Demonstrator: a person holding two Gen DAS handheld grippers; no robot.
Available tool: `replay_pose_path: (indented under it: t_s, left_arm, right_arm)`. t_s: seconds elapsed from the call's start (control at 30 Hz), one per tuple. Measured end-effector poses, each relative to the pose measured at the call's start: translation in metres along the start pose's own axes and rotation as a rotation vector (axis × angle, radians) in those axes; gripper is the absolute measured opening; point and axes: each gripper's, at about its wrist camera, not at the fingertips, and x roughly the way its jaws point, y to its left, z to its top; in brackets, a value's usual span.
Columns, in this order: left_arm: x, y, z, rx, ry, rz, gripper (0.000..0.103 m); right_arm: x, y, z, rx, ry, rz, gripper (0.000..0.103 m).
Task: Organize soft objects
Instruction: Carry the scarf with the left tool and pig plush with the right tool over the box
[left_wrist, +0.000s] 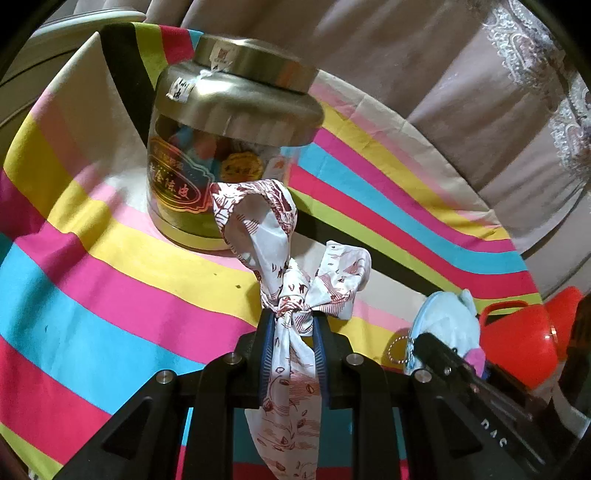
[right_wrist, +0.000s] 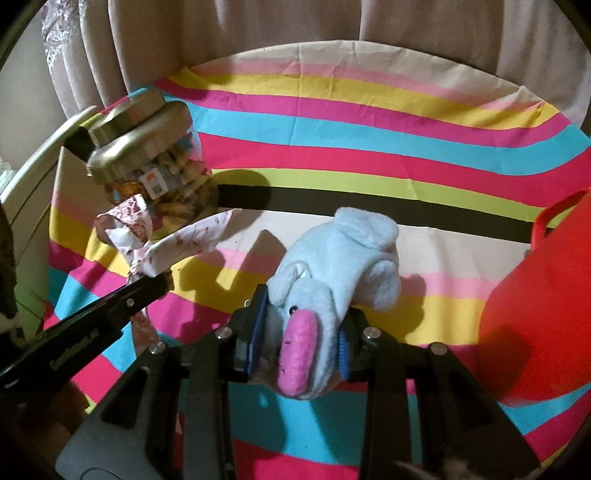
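A white scarf with a dark red print (left_wrist: 295, 288), tied in a knot, hangs above the striped cloth. My left gripper (left_wrist: 293, 317) is shut on it just below the knot, and the loop and the loose tail stick up beyond the fingers. From the right wrist view, the same scarf (right_wrist: 177, 240) and left gripper (right_wrist: 162, 280) sit at the left. A light blue plush toy with a pink snout (right_wrist: 343, 254) is pinched between the blue pads of my right gripper (right_wrist: 301, 332), lifted off the cloth. The plush toy (left_wrist: 447, 317) also shows at the lower right of the left wrist view.
A clear jar with a gold metal lid (left_wrist: 207, 155) stands on the striped tablecloth (left_wrist: 92, 295) right behind the scarf. A red plastic basket with a handle (right_wrist: 535, 314) stands at the right, close to the plush toy. Beige curtains (left_wrist: 443, 74) hang behind the table.
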Motion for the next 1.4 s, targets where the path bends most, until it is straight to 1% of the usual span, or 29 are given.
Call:
replay_pose_path:
  t_s: [0.27,0.6,0.83,1.07,1.27,1.4]
  left_arm:
    - [-0.033,-0.017,-0.004,0.016,-0.020,-0.061,0.022]
    - [-0.074,-0.051,-0.026,0.074,-0.012,-0.125,0.022]
    - [-0.093,-0.078,-0.060,0.123,0.030,-0.175,0.022]
    - [-0.108,-0.121,-0.101,0.216,0.089,-0.245,0.022]
    - [-0.121,-0.165,-0.136,0.312,0.145,-0.324,0.022]
    - [-0.126,-0.191,-0.157,0.359,0.180,-0.369,0.022]
  right_arm:
    - [-0.049,-0.003,-0.018,-0.012,-0.039,0.002,0.036]
    - [-0.110,-0.019,-0.056,0.026,-0.066,-0.035,0.036]
    - [-0.148,-0.042,-0.090,0.069,-0.064,-0.074,0.036]
    - [-0.189,-0.070,-0.122,0.122,-0.071,-0.122,0.036]
    - [-0.227,-0.113,-0.152,0.189,-0.074,-0.186,0.036]
    - [-0.249,-0.144,-0.171,0.240,-0.069,-0.237,0.036]
